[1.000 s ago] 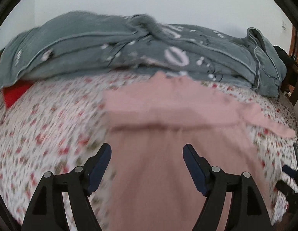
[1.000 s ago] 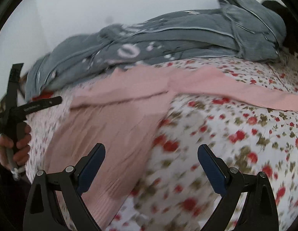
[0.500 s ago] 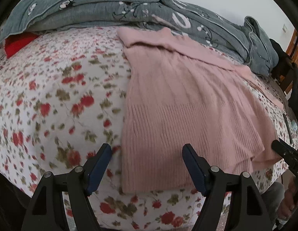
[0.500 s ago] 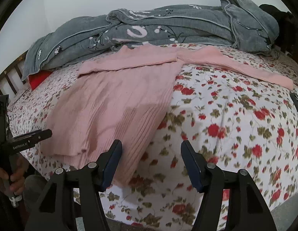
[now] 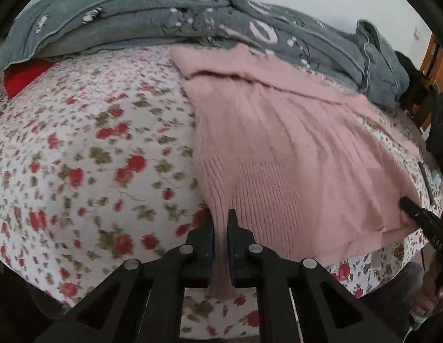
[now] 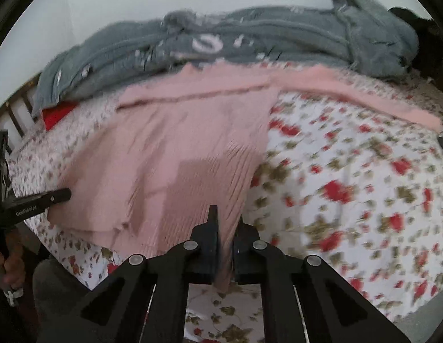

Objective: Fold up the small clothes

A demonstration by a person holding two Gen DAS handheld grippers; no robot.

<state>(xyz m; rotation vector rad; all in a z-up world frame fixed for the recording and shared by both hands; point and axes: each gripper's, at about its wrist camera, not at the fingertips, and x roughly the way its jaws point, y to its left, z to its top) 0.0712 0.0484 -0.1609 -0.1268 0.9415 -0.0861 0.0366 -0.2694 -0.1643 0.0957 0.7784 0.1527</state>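
Pink sweater (image 5: pixel 292 165): flat on floral bed (image 5: pixel 92 157), below grey blanket (image 5: pixel 164 20).
Left gripper (image 5: pixel 220 228): pinching hem corner.
Right gripper (image 6: pixel 225 228): pinching other hem corner.

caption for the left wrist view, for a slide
Left gripper shut on the pink knit sweater's hem corner, on a floral bedspread.
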